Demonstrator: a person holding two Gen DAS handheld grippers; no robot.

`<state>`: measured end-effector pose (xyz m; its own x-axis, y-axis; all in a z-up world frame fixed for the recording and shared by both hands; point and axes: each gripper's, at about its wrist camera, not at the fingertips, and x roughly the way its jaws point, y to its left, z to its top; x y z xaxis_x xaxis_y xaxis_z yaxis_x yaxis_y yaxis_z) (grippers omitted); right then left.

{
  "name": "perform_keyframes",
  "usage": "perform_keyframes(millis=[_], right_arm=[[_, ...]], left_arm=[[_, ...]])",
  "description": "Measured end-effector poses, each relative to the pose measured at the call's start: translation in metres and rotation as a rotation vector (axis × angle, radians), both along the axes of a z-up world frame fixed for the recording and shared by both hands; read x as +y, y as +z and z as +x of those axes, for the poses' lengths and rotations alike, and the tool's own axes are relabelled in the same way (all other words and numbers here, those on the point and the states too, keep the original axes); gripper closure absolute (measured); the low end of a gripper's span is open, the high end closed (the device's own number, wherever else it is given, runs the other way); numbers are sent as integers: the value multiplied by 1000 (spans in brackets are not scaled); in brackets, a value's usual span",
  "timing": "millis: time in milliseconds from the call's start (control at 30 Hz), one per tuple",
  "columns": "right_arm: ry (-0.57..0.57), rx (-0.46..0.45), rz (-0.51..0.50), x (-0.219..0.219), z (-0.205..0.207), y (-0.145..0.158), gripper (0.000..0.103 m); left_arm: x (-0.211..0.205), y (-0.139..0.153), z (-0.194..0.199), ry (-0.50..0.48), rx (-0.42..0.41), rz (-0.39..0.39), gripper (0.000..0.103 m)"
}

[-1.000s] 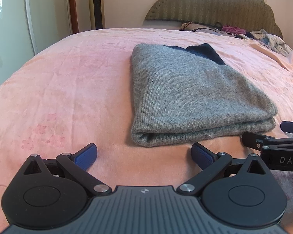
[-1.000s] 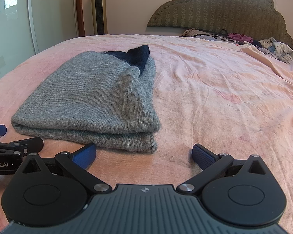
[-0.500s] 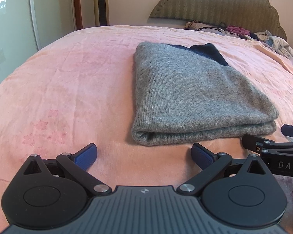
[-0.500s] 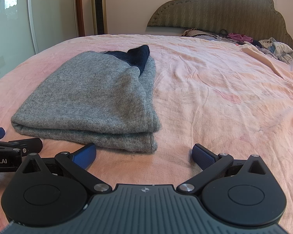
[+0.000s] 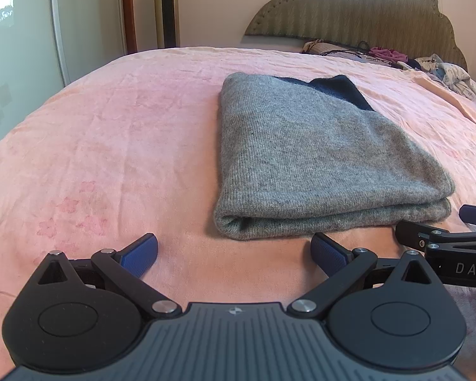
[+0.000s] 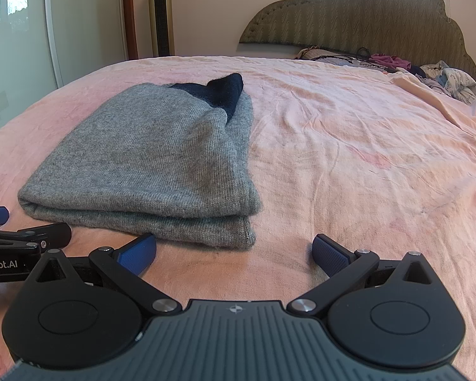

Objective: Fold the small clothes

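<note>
— From the left wrist view, how much room is there?
— Plenty. The left gripper (image 5: 234, 250) has its blue pads spread wide, holding nothing, over bare pink bedsheet (image 5: 111, 146). The folded grey knit sweater (image 5: 317, 165) lies just ahead, its thick folded edge nearest, long axis running toward the scalloped headboard (image 5: 358, 9), a dark navy part at the far end.
— And the right wrist view?
— The right gripper (image 6: 234, 250) is equally wide and empty, its left pad just short of the sweater's (image 6: 149, 158) near right corner. Crumpled sheet (image 6: 365, 158) stretches open to the right; loose clothes (image 6: 444, 79) sit by the headboard.
</note>
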<state>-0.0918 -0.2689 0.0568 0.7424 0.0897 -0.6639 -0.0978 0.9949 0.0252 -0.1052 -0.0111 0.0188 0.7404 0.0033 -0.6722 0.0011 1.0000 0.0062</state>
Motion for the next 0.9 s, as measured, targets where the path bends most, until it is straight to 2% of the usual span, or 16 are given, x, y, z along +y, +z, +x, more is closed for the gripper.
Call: perform_keyframes(millis=[900], right_arm=[[0,0,1,0,0,0,0]], left_arm=[[0,1,-1,2,-5,-12,0]])
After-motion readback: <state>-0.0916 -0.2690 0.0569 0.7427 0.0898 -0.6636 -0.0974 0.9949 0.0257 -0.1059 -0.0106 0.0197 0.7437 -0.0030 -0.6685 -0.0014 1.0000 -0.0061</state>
